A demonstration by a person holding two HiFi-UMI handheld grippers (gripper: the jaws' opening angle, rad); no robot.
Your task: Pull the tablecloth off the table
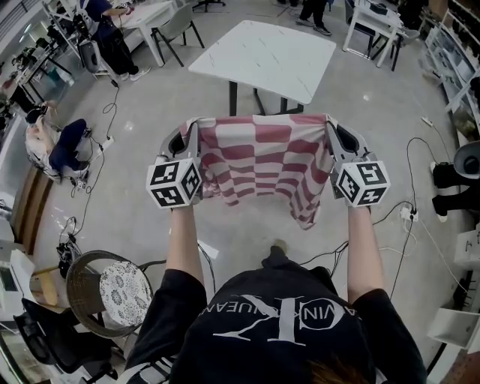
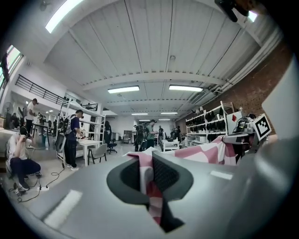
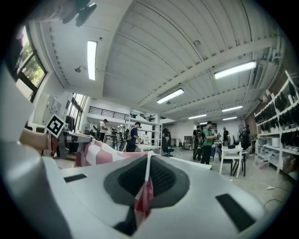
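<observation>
Workshop surroundings are being shown around the work area.
A round chair with a patterned cushion is being seen at lower left, cables are being run across the grey floor, and a white bench is being attended by a person at upper left.

The left forearm and right forearm reach forward side by side, each holding its tongs level. The left tongs pinch the tablecloth at its upper left corner and the right tongs at its upper right corner, jaws pressed together on the cloth.

ahead: white table | sides: open floor | rear-left: wicker chair
</observation>
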